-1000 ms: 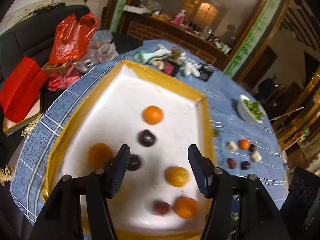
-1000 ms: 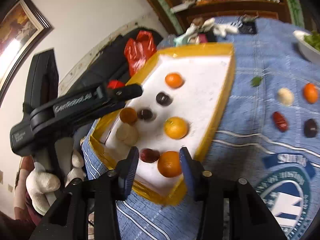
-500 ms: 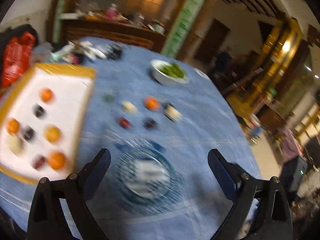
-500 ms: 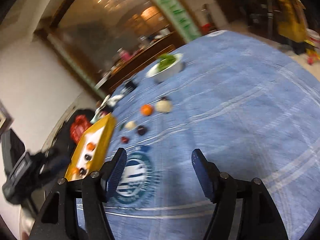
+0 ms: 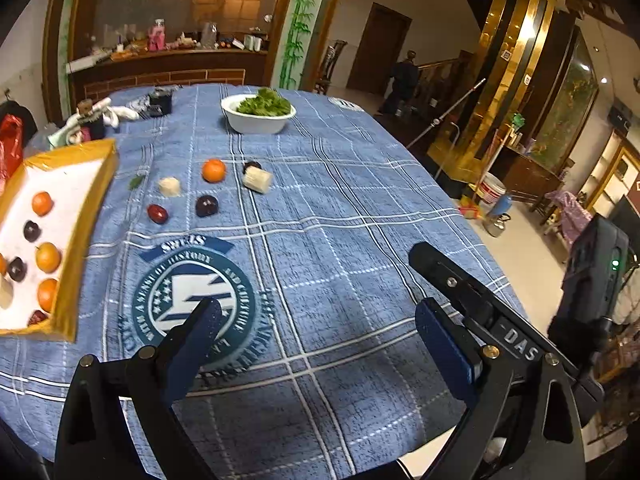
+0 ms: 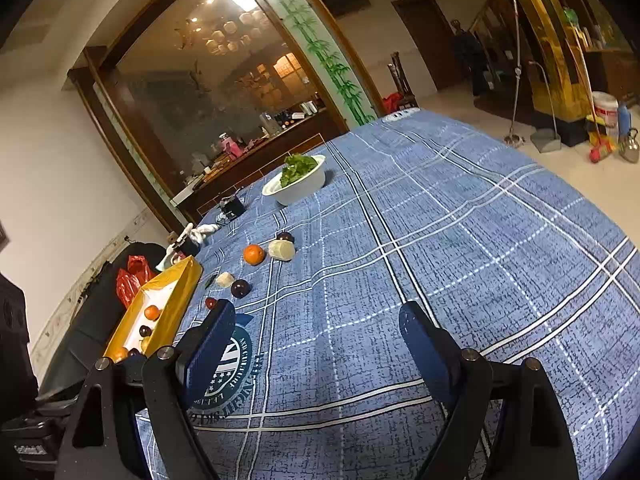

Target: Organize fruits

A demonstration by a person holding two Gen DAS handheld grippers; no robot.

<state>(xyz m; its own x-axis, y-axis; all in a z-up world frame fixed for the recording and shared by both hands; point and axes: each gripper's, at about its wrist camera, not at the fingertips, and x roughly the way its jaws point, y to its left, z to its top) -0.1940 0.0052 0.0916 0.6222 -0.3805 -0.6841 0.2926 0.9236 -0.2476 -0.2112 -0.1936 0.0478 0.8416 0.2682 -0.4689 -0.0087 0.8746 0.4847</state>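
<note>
Lying on its side, the white log piece (image 5: pixel 258 179) points to ten o'clock, beside the orange (image 5: pixel 213 170). Both grippers, left (image 5: pixel 320 344) and right (image 6: pixel 316 340), have jaws released, holding nothing.

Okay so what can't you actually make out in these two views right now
- Tray: in the left wrist view the frame's left edge cuts it off, so its fruit count is uncertain.
- Tray again: in the right wrist view its yellow wall and the right tool hide most of the inside.
- Dark fruit: half hidden behind the pale chunk; type unclear.
- Red bag: contents not visible.
</note>
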